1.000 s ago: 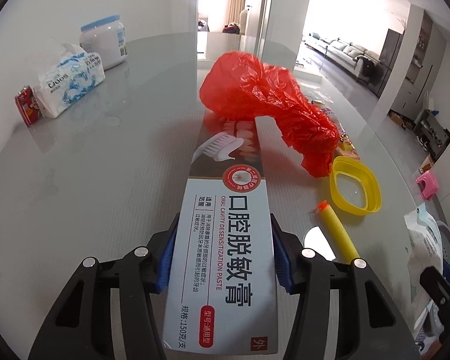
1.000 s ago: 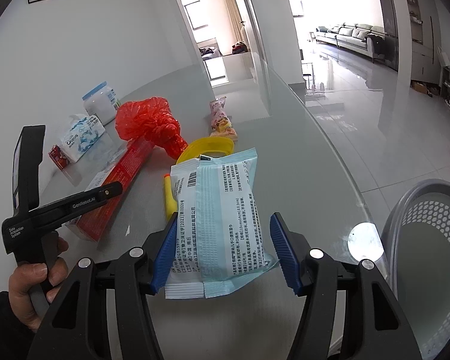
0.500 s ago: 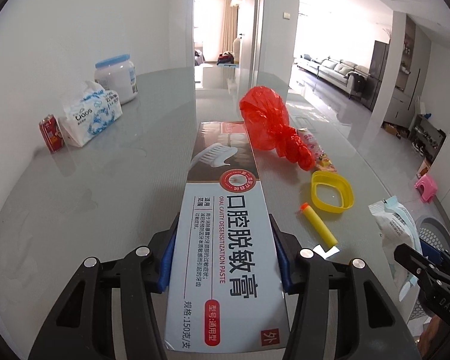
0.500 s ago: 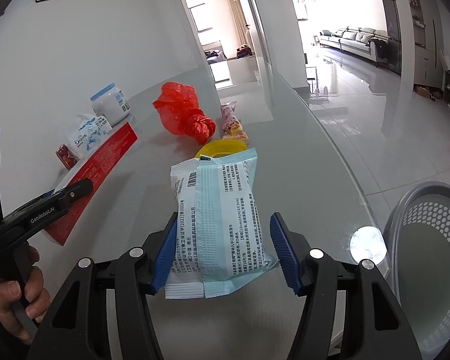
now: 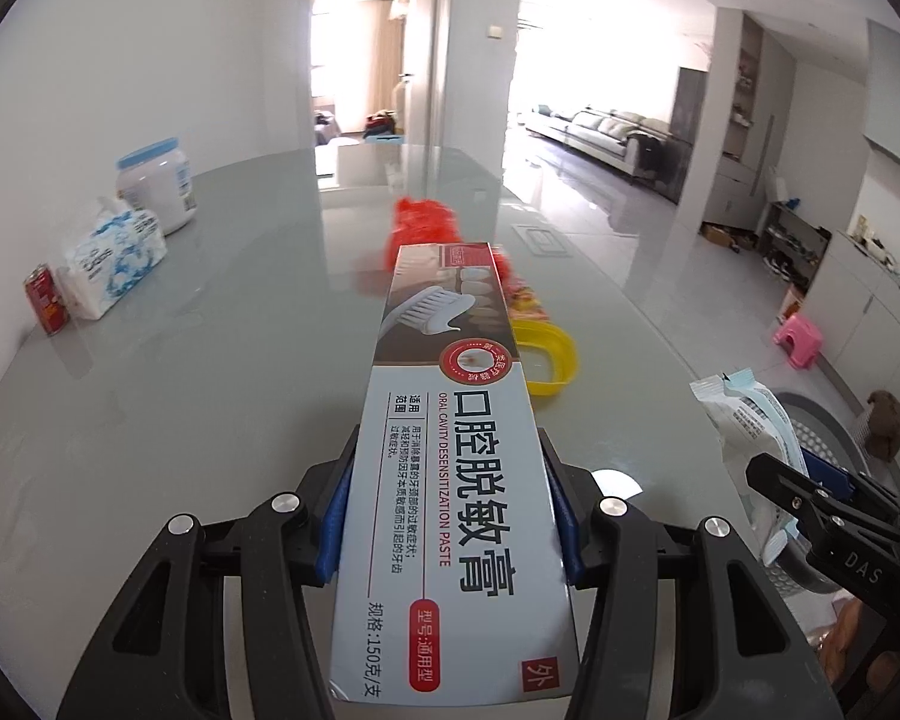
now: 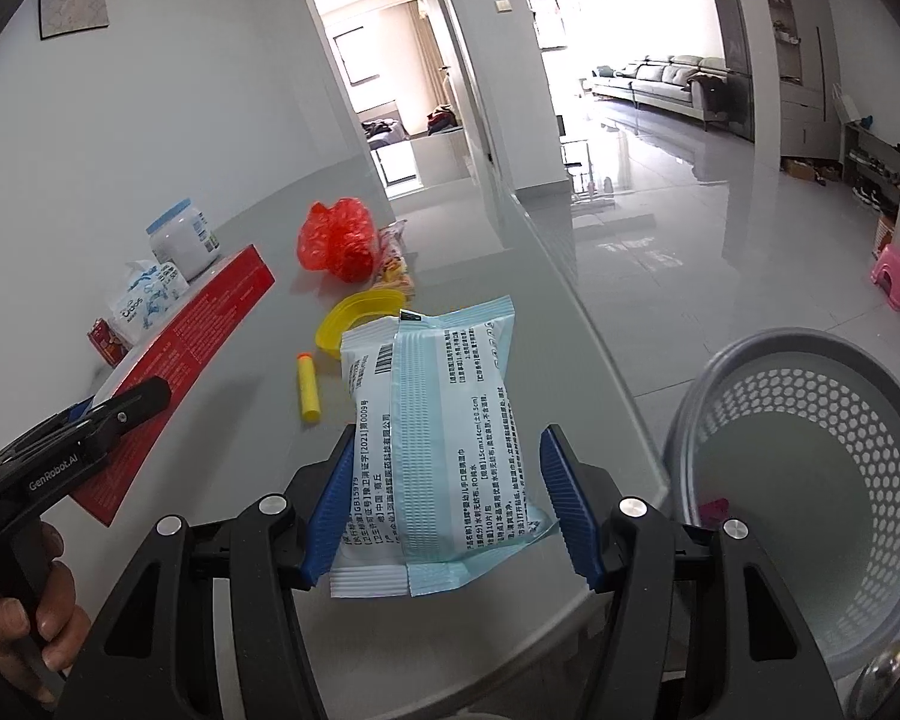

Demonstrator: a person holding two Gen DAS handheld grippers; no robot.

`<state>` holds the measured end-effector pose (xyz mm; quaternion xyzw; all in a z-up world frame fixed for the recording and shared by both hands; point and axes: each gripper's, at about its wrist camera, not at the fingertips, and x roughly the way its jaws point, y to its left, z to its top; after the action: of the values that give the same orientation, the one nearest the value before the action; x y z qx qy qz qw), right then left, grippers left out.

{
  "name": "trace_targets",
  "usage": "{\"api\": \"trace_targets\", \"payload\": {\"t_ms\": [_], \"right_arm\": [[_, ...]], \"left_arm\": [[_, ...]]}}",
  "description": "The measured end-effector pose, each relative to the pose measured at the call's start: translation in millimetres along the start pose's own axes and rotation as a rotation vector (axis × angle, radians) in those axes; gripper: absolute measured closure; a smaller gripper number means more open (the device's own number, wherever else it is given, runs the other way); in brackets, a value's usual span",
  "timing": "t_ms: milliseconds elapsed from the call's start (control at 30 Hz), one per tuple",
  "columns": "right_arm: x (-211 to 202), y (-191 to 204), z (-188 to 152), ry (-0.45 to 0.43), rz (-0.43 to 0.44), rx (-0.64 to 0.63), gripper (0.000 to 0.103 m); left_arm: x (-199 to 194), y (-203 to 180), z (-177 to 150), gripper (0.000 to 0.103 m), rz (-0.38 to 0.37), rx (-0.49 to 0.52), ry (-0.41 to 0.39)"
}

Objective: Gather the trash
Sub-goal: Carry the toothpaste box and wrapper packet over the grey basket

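My left gripper point(image 5: 447, 516) is shut on a long toothpaste box point(image 5: 450, 456) and holds it above the grey table point(image 5: 210, 372). The box also shows in the right wrist view point(image 6: 186, 354). My right gripper point(image 6: 444, 498) is shut on a pale blue wipes packet point(image 6: 438, 432), held above the table's right edge. The packet also shows in the left wrist view point(image 5: 744, 414). A grey perforated bin point(image 6: 810, 474) stands on the floor just right of the table. A red plastic bag point(image 6: 336, 240), a snack wrapper point(image 6: 396, 264), a yellow lid point(image 6: 360, 315) and a yellow foam dart point(image 6: 309, 387) lie on the table.
A white jar point(image 5: 156, 186), a tissue pack point(image 5: 114, 258) and a red can point(image 5: 45, 306) stand by the wall at the left. A small pink object point(image 6: 714, 507) lies in the bin. A pink stool point(image 6: 897, 276) is on the floor.
My left gripper has lifted the toothpaste box up and back from the red bag. My right gripper has drawn back with the packet, and more of the bin shows.
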<state>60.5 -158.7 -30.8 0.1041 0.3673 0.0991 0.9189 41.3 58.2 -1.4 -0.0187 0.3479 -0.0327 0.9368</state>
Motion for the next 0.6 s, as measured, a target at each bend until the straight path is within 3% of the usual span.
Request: {"api": "trace_targets", "payload": {"t_ms": [300,600], "right_arm": [[-49,-65,-13,-0.076,-0.139,0.114,0.045],[-87,-144,-51,-0.079,-0.321,0.282,0.045]], "left_arm": [[2,-87,4,0.052,-0.173,0.158,-0.001],[17,-180,-9,0.052,-0.372,0.32,0.044]]}}
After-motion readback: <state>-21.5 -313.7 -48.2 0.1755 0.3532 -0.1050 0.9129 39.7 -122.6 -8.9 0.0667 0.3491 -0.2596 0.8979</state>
